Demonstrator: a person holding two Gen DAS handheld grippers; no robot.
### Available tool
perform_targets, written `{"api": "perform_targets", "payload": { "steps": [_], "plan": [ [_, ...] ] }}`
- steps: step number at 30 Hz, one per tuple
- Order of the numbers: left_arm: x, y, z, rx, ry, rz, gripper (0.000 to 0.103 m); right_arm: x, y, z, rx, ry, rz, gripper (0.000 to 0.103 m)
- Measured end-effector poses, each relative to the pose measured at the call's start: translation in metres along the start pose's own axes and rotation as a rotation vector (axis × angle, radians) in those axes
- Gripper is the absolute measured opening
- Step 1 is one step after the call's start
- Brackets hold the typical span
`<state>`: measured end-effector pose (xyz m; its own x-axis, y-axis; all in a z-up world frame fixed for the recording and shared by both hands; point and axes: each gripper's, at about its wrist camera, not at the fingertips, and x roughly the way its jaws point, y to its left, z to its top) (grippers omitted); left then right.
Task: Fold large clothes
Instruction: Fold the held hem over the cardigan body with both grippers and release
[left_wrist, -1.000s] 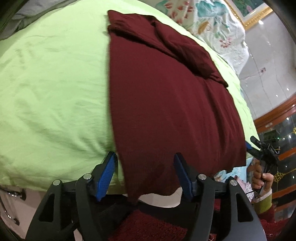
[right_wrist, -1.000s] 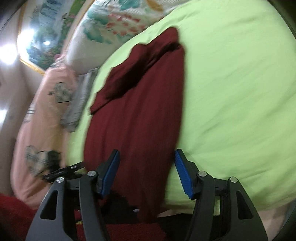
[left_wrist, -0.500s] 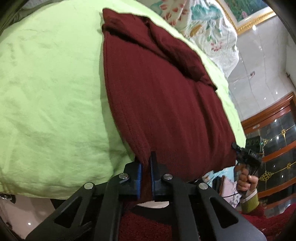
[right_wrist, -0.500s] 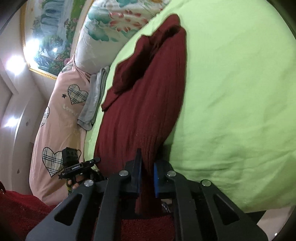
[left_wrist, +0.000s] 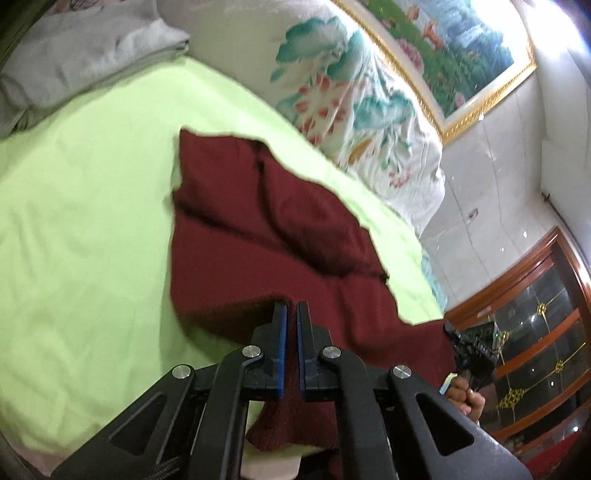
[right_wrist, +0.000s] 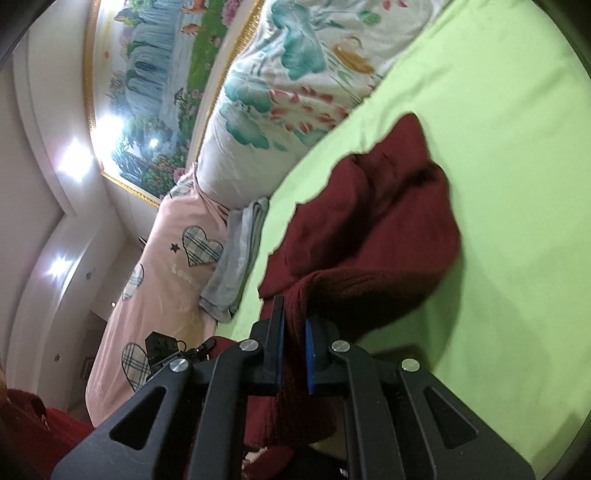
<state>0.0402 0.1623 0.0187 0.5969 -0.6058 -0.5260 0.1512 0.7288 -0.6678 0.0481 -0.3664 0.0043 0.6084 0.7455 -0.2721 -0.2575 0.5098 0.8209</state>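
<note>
A dark red knit garment (left_wrist: 258, 236) lies on a lime green bed sheet (left_wrist: 81, 221), its sleeves folded in across the far end. My left gripper (left_wrist: 290, 314) is shut on the garment's near hem and holds it raised above the body of the garment. My right gripper (right_wrist: 293, 314) is shut on the other near corner of the same garment (right_wrist: 384, 229), also lifted, with the cloth bunched between its pads. The right gripper and the hand that holds it show at the right edge of the left wrist view (left_wrist: 476, 347).
A white floral quilt (left_wrist: 354, 99) lies along the far side of the bed. A grey folded cloth (right_wrist: 236, 262) and a pink heart-print quilt (right_wrist: 162, 266) lie at one side. A framed painting (right_wrist: 155, 81) hangs on the wall. A wooden cabinet (left_wrist: 535, 332) stands beyond the bed.
Both grippers closed on the garment's near hem, then lifted it and carried it forward over the garment toward the far end. The near part now folds upward.
</note>
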Motion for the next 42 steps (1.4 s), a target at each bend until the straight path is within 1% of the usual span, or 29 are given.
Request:
{"api": "perform_targets", "payload": {
  "steps": [2, 3, 6, 7, 8, 10, 11, 12, 14, 15, 16, 17, 19, 20, 21, 23, 25, 27, 29, 30, 31, 32, 33, 34, 36, 37, 39, 42],
  "plan": [
    [0.013, -0.012, 0.017, 0.007, -0.022, -0.005, 0.002, 0.008, 0.006, 0.013, -0.01, -0.012, 0.007, 0.009],
    [0.015, -0.016, 0.026, 0.018, -0.038, -0.005, 0.0, 0.012, 0.008, 0.019, -0.016, -0.011, 0.009, 0.009],
    [0.018, -0.023, 0.05, 0.036, -0.071, -0.011, 0.0, 0.025, 0.017, 0.039, -0.048, -0.008, 0.002, 0.009],
    [0.023, -0.025, 0.061, 0.034, -0.068, 0.003, 0.0, 0.031, 0.018, 0.044, -0.054, 0.005, -0.01, 0.009],
    [0.025, -0.025, 0.065, 0.034, -0.063, 0.013, 0.0, 0.038, 0.019, 0.048, -0.061, 0.019, -0.044, 0.009],
    [0.028, -0.024, 0.068, 0.045, -0.041, 0.024, 0.0, 0.047, 0.017, 0.051, -0.068, 0.045, -0.07, 0.009],
    [0.027, -0.023, 0.063, 0.051, -0.027, 0.025, 0.0, 0.05, 0.016, 0.05, -0.069, 0.056, -0.075, 0.009],
    [0.027, -0.021, 0.057, 0.056, -0.005, 0.025, 0.0, 0.052, 0.015, 0.047, -0.075, 0.065, -0.08, 0.009],
    [0.027, -0.016, 0.039, 0.06, 0.065, 0.045, 0.001, 0.051, 0.012, 0.041, -0.071, 0.074, -0.078, 0.009],
    [0.027, -0.011, 0.026, 0.052, 0.112, 0.058, 0.008, 0.05, 0.009, 0.038, -0.063, 0.077, -0.077, 0.009],
    [0.024, -0.006, 0.016, 0.046, 0.135, 0.062, 0.017, 0.047, 0.005, 0.035, -0.054, 0.078, -0.078, 0.009],
    [0.02, -0.003, 0.006, 0.037, 0.151, 0.07, 0.023, 0.046, 0.004, 0.033, -0.048, 0.078, -0.079, 0.009],
    [0.011, 0.006, -0.011, 0.013, 0.167, 0.089, 0.05, 0.04, 0.0, 0.029, -0.036, 0.076, -0.087, 0.009],
    [0.007, 0.011, -0.019, -0.004, 0.169, 0.094, 0.057, 0.038, -0.001, 0.028, -0.03, 0.074, -0.087, 0.009],
    [0.005, 0.016, -0.026, -0.015, 0.175, 0.094, 0.067, 0.035, -0.003, 0.027, -0.022, 0.074, -0.084, 0.009],
    [0.009, 0.025, -0.04, -0.034, 0.198, 0.12, 0.069, 0.032, -0.003, 0.024, -0.018, 0.071, -0.086, 0.009],
    [0.021, 0.033, -0.054, -0.055, 0.247, 0.114, 0.069, 0.033, -0.004, 0.026, -0.017, 0.074, -0.082, 0.009],
    [0.041, 0.04, -0.07, -0.105, 0.31, 0.052, 0.068, 0.029, -0.004, 0.022, -0.016, 0.077, -0.082, 0.009],
    [0.056, 0.039, -0.081, -0.142, 0.323, -0.031, 0.068, 0.028, -0.004, 0.02, -0.017, 0.08, -0.083, 0.009],
    [0.06, 0.036, -0.085, -0.137, 0.314, -0.051, 0.062, 0.026, -0.004, 0.018, -0.016, 0.08, -0.081, 0.009],
    [0.065, 0.032, -0.087, -0.119, 0.306, -0.064, 0.034, 0.025, -0.003, 0.017, -0.016, 0.079, -0.081, 0.009],
    [0.071, 0.031, -0.089, -0.122, 0.322, -0.082, 0.017, 0.024, -0.003, 0.016, -0.014, 0.079, -0.082, 0.009],
    [0.078, 0.031, -0.09, -0.134, 0.338, -0.084, 0.004, 0.024, -0.004, 0.017, -0.013, 0.079, -0.081, 0.009],
    [0.081, 0.031, -0.091, -0.137, 0.335, -0.07, 0.003, 0.023, -0.005, 0.017, -0.011, 0.078, -0.081, 0.009],
    [0.08, 0.021, -0.087, -0.1, 0.305, -0.056, 0.003, 0.02, -0.004, 0.015, -0.009, 0.075, -0.086, 0.009],
    [0.075, 0.011, -0.08, -0.064, 0.274, -0.054, 0.003, 0.02, -0.002, 0.015, -0.009, 0.072, -0.087, 0.009],
    [0.064, -0.004, -0.065, -0.027, 0.213, -0.074, 0.003, 0.017, 0.0, 0.017, -0.008, 0.06, -0.084, 0.009],
    [0.039, -0.026, -0.028, 0.028, 0.082, -0.095, 0.002, 0.018, 0.004, 0.022, -0.007, 0.037, -0.08, 0.009]
  ]
}}
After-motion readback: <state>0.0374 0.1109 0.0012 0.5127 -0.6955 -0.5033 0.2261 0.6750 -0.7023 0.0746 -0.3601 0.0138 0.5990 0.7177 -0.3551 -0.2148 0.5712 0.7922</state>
